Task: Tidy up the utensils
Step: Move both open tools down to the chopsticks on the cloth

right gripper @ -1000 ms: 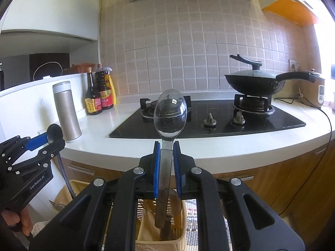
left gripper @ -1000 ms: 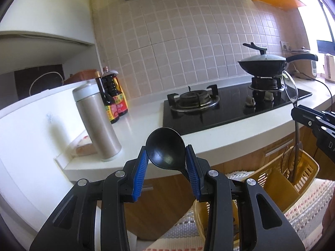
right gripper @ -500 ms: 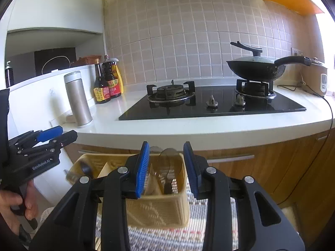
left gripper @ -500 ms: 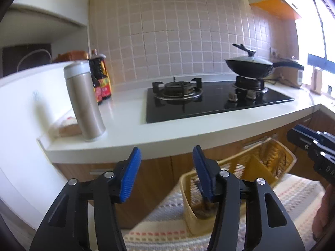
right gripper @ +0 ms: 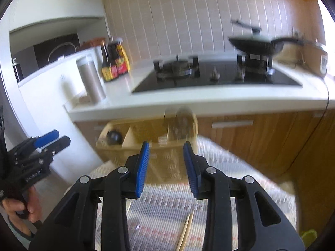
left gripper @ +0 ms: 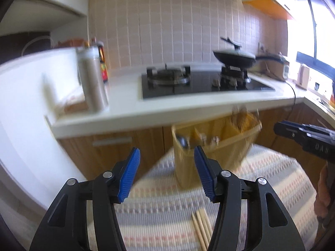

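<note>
Both spoons have left my grips since a second ago and stand in the yellow caddy [left gripper: 215, 146] on the striped mat [left gripper: 159, 215]. My left gripper [left gripper: 166, 175] gapes, holding nothing; my right gripper [right gripper: 166, 167] likewise. Drop-off looks finished. Next, I judge, comes a dip to the chopsticks [left gripper: 201, 228] at the mat's near edge.

Bright window glare, heavy motion blur
</note>
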The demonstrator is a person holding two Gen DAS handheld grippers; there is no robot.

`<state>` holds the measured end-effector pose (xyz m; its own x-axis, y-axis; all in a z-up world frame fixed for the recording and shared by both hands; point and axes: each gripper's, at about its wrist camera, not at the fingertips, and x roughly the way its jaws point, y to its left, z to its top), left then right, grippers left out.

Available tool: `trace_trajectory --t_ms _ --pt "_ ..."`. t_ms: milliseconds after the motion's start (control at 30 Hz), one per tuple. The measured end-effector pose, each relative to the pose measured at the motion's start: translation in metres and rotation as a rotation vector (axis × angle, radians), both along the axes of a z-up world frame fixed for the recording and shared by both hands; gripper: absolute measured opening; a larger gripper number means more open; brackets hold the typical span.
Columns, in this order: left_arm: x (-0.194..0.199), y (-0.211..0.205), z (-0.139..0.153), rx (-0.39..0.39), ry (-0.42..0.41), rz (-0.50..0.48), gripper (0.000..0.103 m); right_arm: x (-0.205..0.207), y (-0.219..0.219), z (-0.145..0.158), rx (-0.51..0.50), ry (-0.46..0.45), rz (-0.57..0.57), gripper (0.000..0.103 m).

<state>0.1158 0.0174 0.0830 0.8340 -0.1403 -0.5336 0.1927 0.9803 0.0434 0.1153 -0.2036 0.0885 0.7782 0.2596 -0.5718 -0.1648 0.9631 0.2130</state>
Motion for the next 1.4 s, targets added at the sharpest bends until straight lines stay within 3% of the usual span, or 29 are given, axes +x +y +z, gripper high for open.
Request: trace_trajectory --t_ms 200,333,433,567,800,1167,1400 --pt "-0.005 -0.002 -0.053 0.034 0.178 -0.039 0.052 -0.006 0.007 -0.039 0.008 0.215 0.021 0.031" --pt "0.004 -0.003 -0.097 0.030 0.367 -0.073 0.049 -0.007 0.010 -0.069 0.017 0.350 0.035 0.031" --pt "0.012 0.000 -0.120 -0.022 0.475 -0.087 0.043 -0.009 0.009 -0.087 0.021 0.422 0.041 0.031" --pt "0.018 0.007 -0.138 -0.098 0.544 -0.078 0.034 -0.011 0.009 -0.099 -0.015 0.460 0.045 0.031" --pt "0.017 -0.004 -0.149 -0.081 0.558 -0.082 0.033 -0.013 0.006 -0.108 -0.027 0.480 0.061 0.031" --pt "0.002 -0.032 -0.151 0.117 0.490 -0.080 0.034 -0.012 0.001 -0.113 -0.039 0.507 0.056 0.031" --pt "-0.002 -0.035 -0.149 0.135 0.503 -0.095 0.024 -0.011 -0.005 -0.131 -0.064 0.640 0.068 0.031"
